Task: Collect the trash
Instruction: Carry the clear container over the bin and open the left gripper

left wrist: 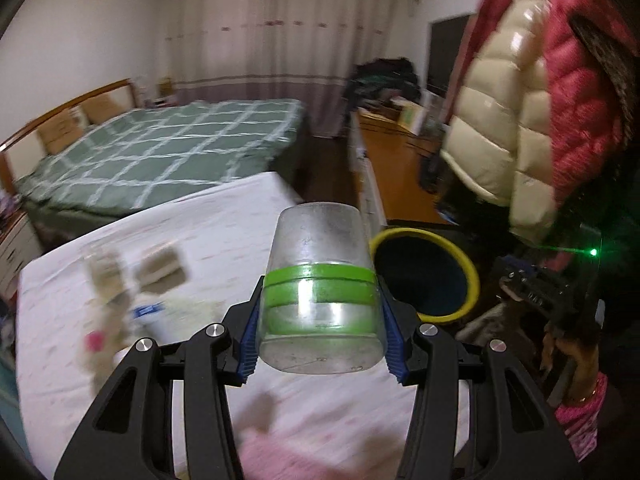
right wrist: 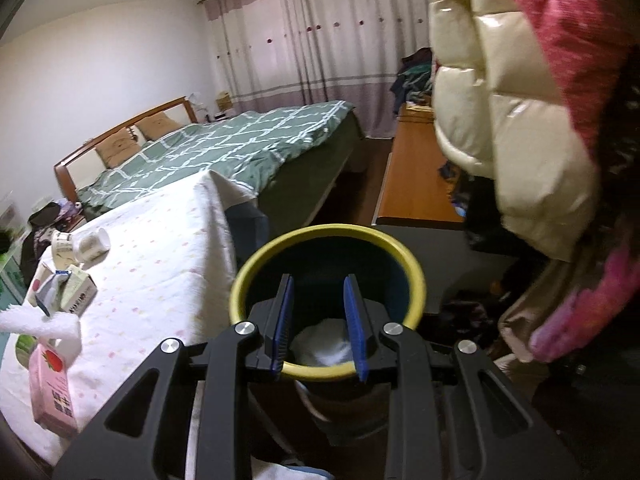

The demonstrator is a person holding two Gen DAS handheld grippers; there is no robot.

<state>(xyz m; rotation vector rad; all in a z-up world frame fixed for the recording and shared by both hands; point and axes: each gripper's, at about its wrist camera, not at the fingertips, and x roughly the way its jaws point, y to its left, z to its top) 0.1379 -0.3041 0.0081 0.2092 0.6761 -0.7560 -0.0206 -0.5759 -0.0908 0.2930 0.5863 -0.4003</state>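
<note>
My left gripper is shut on a clear plastic cup with green tape bands, held above the white-clothed table, just left of the yellow-rimmed dark trash bin. My right gripper is open and empty, hovering over the same bin, with something white inside it. Paper cups, small cartons and a pink carton lie on the table; they look blurred in the left wrist view.
A green checked bed stands behind the table. A wooden desk runs along the right. A cream and red puffy jacket hangs over the right side. A white fluffy item sits at the table's left.
</note>
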